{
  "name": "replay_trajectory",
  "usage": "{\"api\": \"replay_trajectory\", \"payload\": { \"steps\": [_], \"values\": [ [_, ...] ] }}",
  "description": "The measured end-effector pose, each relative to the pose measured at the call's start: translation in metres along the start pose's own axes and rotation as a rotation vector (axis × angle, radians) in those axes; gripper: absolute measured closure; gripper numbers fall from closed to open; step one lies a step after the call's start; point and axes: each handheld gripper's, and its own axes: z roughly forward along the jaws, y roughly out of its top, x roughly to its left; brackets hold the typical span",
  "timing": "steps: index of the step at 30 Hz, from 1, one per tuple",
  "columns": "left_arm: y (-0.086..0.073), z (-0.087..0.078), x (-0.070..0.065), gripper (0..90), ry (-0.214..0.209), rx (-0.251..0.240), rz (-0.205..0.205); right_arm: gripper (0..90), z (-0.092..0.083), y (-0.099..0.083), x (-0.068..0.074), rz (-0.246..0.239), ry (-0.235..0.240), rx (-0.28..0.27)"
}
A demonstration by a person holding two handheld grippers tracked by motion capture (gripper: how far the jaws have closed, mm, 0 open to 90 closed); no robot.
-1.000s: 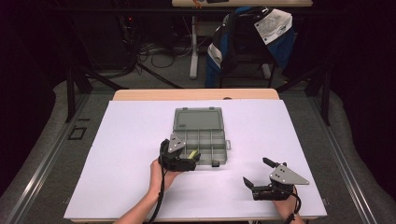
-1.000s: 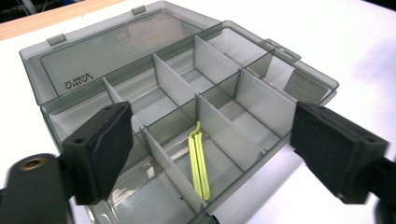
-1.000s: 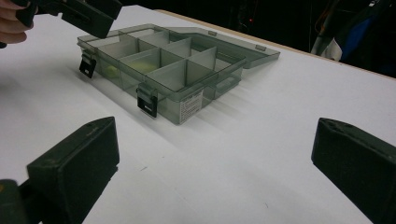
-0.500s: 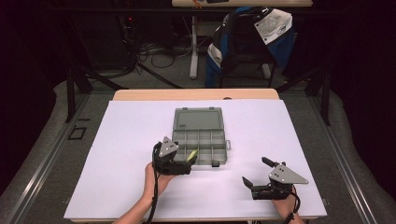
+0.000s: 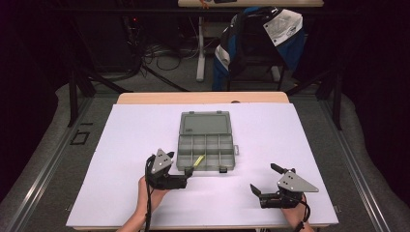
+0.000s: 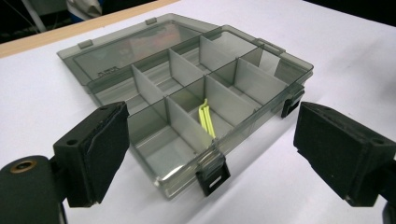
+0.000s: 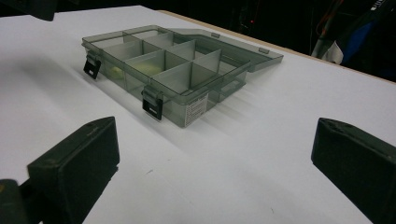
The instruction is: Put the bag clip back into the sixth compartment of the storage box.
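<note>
A smoky clear compartment box [image 5: 205, 142] lies at the table's middle with its lid [image 5: 205, 123] folded flat at the back. A yellow-green strip [image 5: 198, 161] lies in a front compartment; in the left gripper view the strip [image 6: 207, 120] leans against a divider. My left gripper [image 5: 186, 178] is open and holds nothing, just off the box's front left corner. In the left gripper view the left gripper [image 6: 212, 140] has its jaws either side of the box's [image 6: 187, 93] near corner, apart from it. My right gripper [image 5: 265, 178] stands open at the front right, well away from the box [image 7: 168, 70].
White sheet [image 5: 121, 145] covers the table, with a bare wooden strip [image 5: 203, 98] at the far edge. Two black latches [image 6: 212, 175] hang on the box's front wall. Behind the table are a chair with a blue jacket [image 5: 256, 43] and floor cables [image 5: 159, 53].
My left gripper has drawn back from the box's front compartments, leftward and toward the person. The strip stays in its compartment. The right gripper has not moved.
</note>
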Motion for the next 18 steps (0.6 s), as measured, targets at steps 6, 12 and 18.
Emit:
{"api": "replay_trajectory", "payload": {
  "steps": [6, 12, 18],
  "values": [
    [-0.008, -0.015, 0.007, 10.7, 0.030, -0.024, -0.012, 0.6, 0.001, 0.000, 0.000, 0.001, 0.000, -0.003],
    [-0.018, -0.027, 0.014, 10.7, 0.051, -0.017, -0.021, 0.6, 0.001, 0.000, 0.000, 0.001, 0.000, -0.002],
    [-0.026, -0.036, 0.020, 10.7, 0.070, -0.021, -0.031, 0.6, 0.001, 0.000, 0.001, -0.004, 0.001, -0.001]
  ]
}}
